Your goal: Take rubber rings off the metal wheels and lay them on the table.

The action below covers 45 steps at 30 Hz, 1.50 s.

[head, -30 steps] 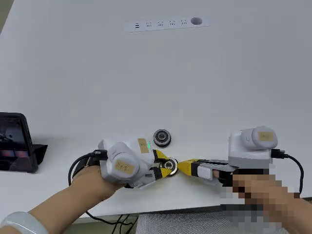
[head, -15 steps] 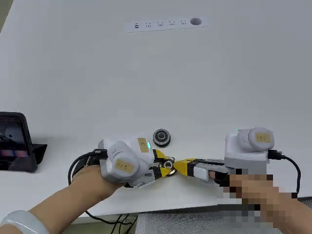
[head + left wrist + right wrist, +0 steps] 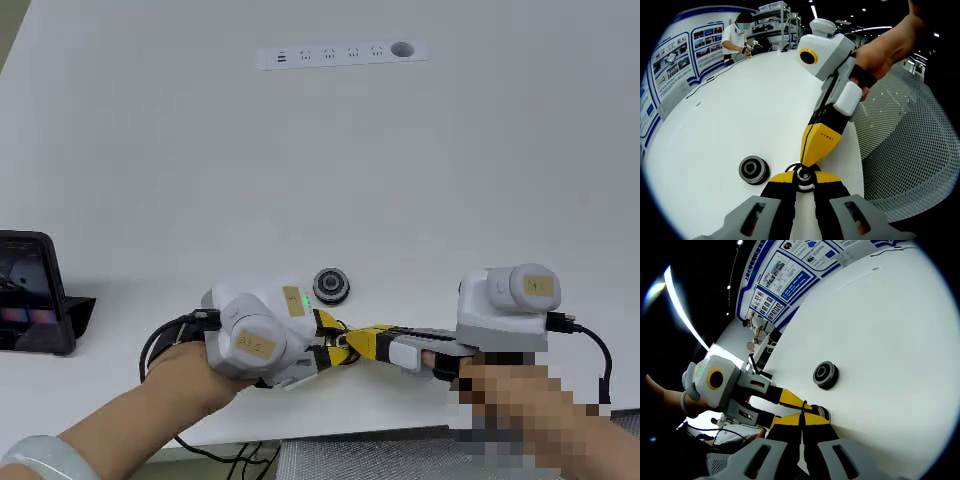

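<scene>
The right gripper has slid in toward the left gripper. Its closed jaws now touch the wheel held between the left jaws, partly covering it from overhead.

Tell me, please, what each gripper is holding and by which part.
The left gripper clamps a metal wheel by its sides; the right gripper seems to pinch its rubber ring at the rim.

A white tabletop spreads wide in the head view, with a power strip at 12 o'clock and a dark screen on a stand at 9 o'clock. In the left gripper view a blue wall with posters is at 10 o'clock, shelves and a person at 11 o'clock, ceiling lights at 12 o'clock, a grey mesh at 3 o'clock.
</scene>
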{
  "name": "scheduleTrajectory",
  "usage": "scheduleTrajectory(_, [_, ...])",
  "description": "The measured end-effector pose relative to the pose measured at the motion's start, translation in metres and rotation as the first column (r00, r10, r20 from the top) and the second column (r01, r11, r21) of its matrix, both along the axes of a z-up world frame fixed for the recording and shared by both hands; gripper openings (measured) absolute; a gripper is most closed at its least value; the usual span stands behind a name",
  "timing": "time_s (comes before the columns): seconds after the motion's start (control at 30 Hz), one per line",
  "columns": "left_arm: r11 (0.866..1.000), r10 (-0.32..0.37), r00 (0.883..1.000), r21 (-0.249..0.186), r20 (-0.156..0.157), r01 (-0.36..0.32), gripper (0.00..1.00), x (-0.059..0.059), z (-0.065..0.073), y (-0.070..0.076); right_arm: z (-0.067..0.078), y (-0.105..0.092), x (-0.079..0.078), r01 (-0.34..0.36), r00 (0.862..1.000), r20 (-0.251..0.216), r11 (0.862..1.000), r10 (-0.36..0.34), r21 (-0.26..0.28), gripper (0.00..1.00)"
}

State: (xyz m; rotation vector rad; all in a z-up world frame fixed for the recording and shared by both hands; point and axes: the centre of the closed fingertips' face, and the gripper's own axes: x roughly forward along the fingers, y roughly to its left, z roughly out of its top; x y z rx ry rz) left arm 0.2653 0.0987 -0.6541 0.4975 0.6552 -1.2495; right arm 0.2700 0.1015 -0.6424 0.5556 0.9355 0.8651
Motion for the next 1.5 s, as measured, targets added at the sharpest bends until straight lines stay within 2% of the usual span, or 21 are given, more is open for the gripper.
scheduleTrajectory(0.23, [1.0, -0.011, 1.0, 0.003, 0.012, 0.011, 0.13, 0.0, 0.0, 0.0, -0.004, -0.006, 0.001, 0.018, 1.0, -0.01, 1.0, -0.018, -0.019, 0.02])
scheduleTrajectory(0.37, [1.0, -0.018, 0.999, 0.007, 0.03, 0.018, 0.14, 0.0, 0.001, 0.0, -0.005, -0.007, 0.001, 0.024, 1.0, -0.016, 0.999, -0.025, -0.022, 0.02])
scheduleTrajectory(0.53, [1.0, -0.01, 0.999, -0.009, 0.041, 0.011, 0.18, -0.001, 0.004, 0.003, -0.007, -0.008, 0.0, 0.03, 0.999, -0.02, 0.999, -0.03, -0.024, 0.02])
scheduleTrajectory(0.7, [1.0, 0.002, 0.998, -0.025, 0.064, -0.001, 0.27, 0.001, 0.007, 0.007, -0.006, -0.008, 0.0, 0.031, 0.999, -0.022, 0.999, -0.031, -0.02, 0.02])
scheduleTrajectory(1.03, [0.999, 0.028, 0.997, -0.048, 0.065, -0.025, 0.43, 0.003, 0.007, 0.014, 0.001, -0.007, -0.002, 0.029, 0.999, -0.023, 1.0, -0.029, 0.002, 0.02])
scheduleTrajectory(1.2, [0.997, 0.064, 0.996, -0.057, 0.066, -0.06, 0.55, 0.006, 0.006, 0.02, 0.006, -0.005, -0.003, 0.035, 0.999, -0.022, 0.999, -0.035, 0.023, 0.02])
scheduleTrajectory(1.27, [0.996, 0.071, 0.995, -0.057, 0.067, -0.067, 0.56, 0.006, 0.006, 0.022, 0.009, -0.004, -0.004, 0.04, 0.999, -0.025, 0.999, -0.039, 0.034, 0.02])
scheduleTrajectory(1.5, [0.993, 0.104, 0.993, -0.057, 0.056, -0.1, 0.65, 0.005, 0.003, 0.029, 0.017, -0.015, -0.002, 0.08, 0.997, -0.019, 0.995, -0.079, 0.053, 0.02])
